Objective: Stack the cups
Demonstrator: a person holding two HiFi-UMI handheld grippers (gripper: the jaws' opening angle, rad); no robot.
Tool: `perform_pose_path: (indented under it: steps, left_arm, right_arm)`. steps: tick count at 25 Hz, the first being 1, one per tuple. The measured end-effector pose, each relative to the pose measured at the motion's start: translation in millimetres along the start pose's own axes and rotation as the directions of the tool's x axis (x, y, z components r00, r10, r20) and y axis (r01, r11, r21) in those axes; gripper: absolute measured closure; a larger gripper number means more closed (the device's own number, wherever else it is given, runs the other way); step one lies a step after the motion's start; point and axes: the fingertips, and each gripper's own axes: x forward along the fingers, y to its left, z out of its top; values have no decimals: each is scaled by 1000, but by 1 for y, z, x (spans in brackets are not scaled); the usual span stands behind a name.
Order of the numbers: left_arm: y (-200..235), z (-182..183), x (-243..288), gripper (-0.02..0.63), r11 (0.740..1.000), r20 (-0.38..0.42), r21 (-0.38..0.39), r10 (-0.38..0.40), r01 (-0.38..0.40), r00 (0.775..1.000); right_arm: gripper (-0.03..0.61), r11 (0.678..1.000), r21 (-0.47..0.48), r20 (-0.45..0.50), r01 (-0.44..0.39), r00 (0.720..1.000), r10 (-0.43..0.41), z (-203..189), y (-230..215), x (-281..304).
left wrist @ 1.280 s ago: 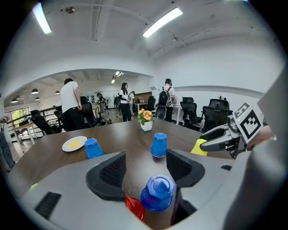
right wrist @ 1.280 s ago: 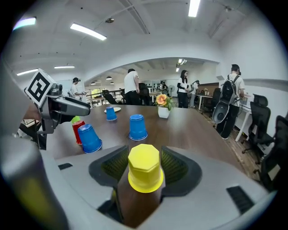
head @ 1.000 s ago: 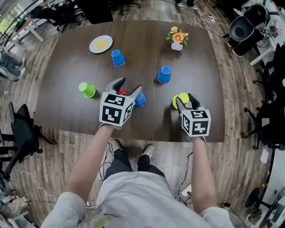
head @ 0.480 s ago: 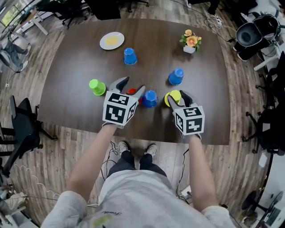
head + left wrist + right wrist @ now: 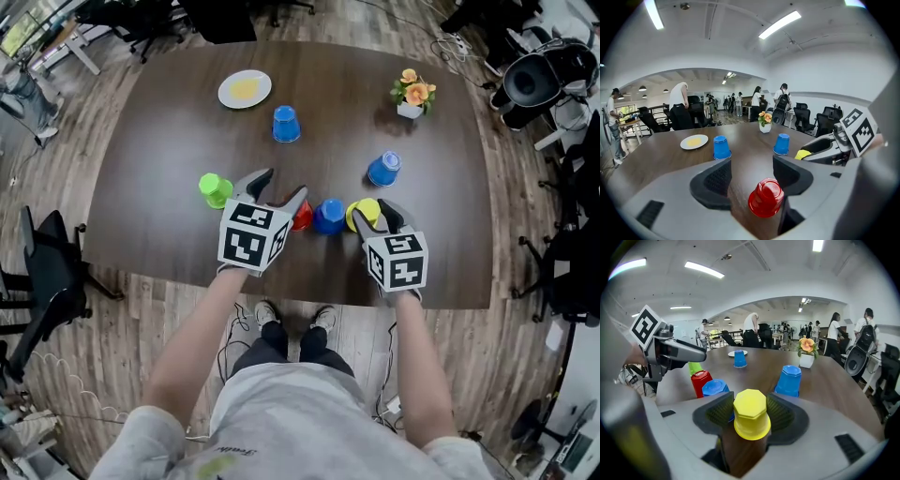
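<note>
Dark brown table (image 5: 150, 122) fills the middle of an office with a plank floor (image 5: 511, 197) and a black chair (image 5: 45, 274) at its left. Near its near edge three upturned cups stand in a row. From left to right they are a red cup (image 5: 302, 217), a near blue cup (image 5: 329, 216) just beside it, and a yellow cup (image 5: 365, 214) close beside the blue one. The left gripper (image 5: 278, 192) has its jaws spread wide. The red cup stands between them, nearer the right jaw, and neither pad presses on it. The right gripper (image 5: 373, 216) has its jaws drawn in on the yellow cup, with a pad against each side. Whether that cup is clear of the table cannot be told. A green cup (image 5: 215, 188) stands just left of the left gripper. Farther off are a right blue cup (image 5: 383, 170) and a far blue cup (image 5: 286, 124), well apart. A white plate (image 5: 245, 89) sits at the far left and a flower pot (image 5: 413, 96) at the far right.
</note>
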Motion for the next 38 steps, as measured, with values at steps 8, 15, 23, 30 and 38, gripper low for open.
perform_pose_path:
  steps: [8, 15, 23, 30, 38]
  left_arm:
    - [23, 0, -9, 336, 999, 14, -20, 30, -30, 999]
    - [71, 1, -36, 336, 993, 37, -39, 109, -107, 993]
    - [137, -36, -56, 328, 977, -42, -68, 201, -204, 979]
    - [159, -78, -44, 314, 979, -136, -98, 167, -181, 976]
    - [150, -64, -35, 388, 992, -104, -79, 88, -96, 991]
  right_arm:
    - [367, 999, 12, 50, 31, 998, -31, 27, -4, -8]
    - [367, 999, -33, 133, 0, 991, 4, 79, 27, -1]
    - [367, 997, -59, 155, -51, 986, 59, 105, 75, 19]
    - [367, 999, -44, 148, -25, 989, 32, 106, 83, 27]
    - [367, 998, 9, 128, 57, 990, -58, 94, 65, 18]
